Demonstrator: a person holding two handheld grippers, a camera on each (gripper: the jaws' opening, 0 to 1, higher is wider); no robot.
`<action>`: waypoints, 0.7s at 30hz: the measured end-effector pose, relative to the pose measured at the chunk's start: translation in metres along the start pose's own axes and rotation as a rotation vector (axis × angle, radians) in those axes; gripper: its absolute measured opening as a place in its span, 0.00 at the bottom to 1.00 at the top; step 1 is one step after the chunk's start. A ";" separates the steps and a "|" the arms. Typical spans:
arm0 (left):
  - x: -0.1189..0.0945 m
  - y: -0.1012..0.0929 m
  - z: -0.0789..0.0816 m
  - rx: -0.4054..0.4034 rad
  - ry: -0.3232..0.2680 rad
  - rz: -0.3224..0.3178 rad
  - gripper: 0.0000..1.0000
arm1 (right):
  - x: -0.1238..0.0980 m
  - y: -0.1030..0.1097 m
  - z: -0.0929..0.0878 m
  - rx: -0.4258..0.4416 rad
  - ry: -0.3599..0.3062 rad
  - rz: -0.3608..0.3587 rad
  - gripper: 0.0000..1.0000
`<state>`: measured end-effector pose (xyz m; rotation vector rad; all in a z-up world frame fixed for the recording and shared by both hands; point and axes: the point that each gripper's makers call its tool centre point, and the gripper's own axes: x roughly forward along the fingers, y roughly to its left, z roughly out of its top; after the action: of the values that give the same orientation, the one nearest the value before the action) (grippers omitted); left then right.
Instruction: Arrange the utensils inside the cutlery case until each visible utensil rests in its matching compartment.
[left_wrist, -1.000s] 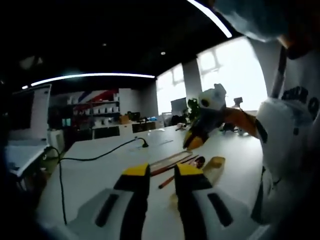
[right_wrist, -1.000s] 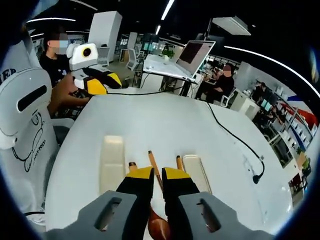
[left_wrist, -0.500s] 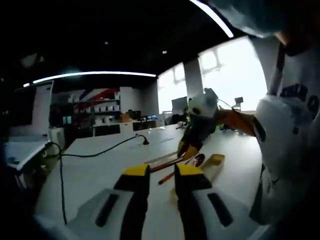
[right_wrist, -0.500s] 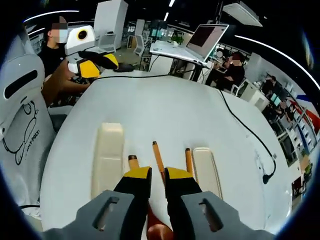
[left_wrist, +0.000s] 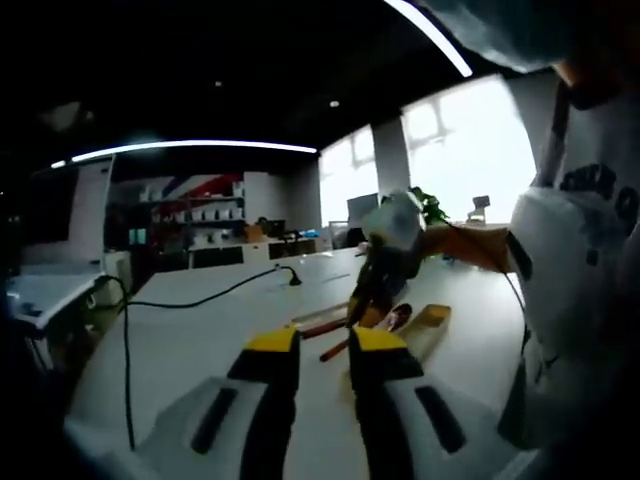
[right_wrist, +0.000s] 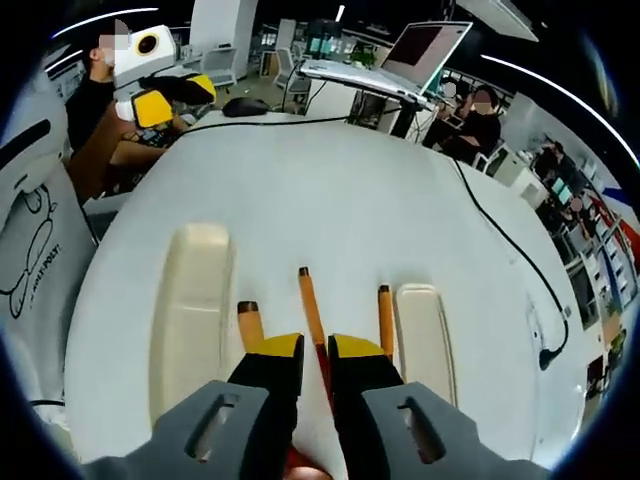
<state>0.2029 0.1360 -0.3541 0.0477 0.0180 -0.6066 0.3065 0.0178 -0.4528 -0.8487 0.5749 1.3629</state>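
- Right gripper view: right gripper (right_wrist: 312, 352) rising from the bottom centre of the frame, yellow-tipped jaws narrowly apart, low over the white table (right_wrist: 330, 190).
- Between those jaws, an orange-handled utensil (right_wrist: 310, 310) running up toward the frame's centre; whether the jaws pinch it or merely straddle it, impossible to tell.
- Just left of that handle, a second wooden handle (right_wrist: 249, 323) with a dark tip; just right of it, a third handle (right_wrist: 384, 318), also dark-tipped.
- Left of centre, a long cream case half (right_wrist: 193, 300) lying flat; right of centre, a shorter cream case half (right_wrist: 427, 330), just beside the third handle.
- Upper left of the same frame: left gripper (right_wrist: 160, 100), yellow and white, held off beyond the table edge, well apart from the utensils.
- A black cable (right_wrist: 500, 230) curving down the right side of the table; an open laptop (right_wrist: 420, 50) on a desk at top centre; seated people in the background.
- Left gripper view: left gripper (left_wrist: 325, 345) at bottom centre, jaws close with a slim gap, nothing visible between them.
- Beyond its tips, right of centre, the right gripper (left_wrist: 372, 300) dipping down onto the utensils; a spoon bowl (left_wrist: 398, 318) and a tan case half (left_wrist: 428, 326) beside it, dim and small.
- Another cable (left_wrist: 200, 300) trailing across the table's left part; a white sleeve (left_wrist: 570, 290) at the right edge.
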 end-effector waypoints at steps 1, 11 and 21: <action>0.000 0.000 0.000 0.000 0.000 0.001 0.21 | 0.002 -0.001 -0.001 -0.001 0.006 0.003 0.09; -0.002 0.004 -0.005 -0.011 0.006 0.008 0.21 | 0.012 -0.003 -0.009 -0.001 0.042 0.022 0.09; 0.000 0.005 -0.008 -0.011 0.012 0.011 0.21 | 0.013 -0.002 -0.011 0.009 0.037 0.045 0.08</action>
<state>0.2054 0.1404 -0.3620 0.0406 0.0331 -0.5951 0.3116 0.0168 -0.4688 -0.8601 0.6316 1.3871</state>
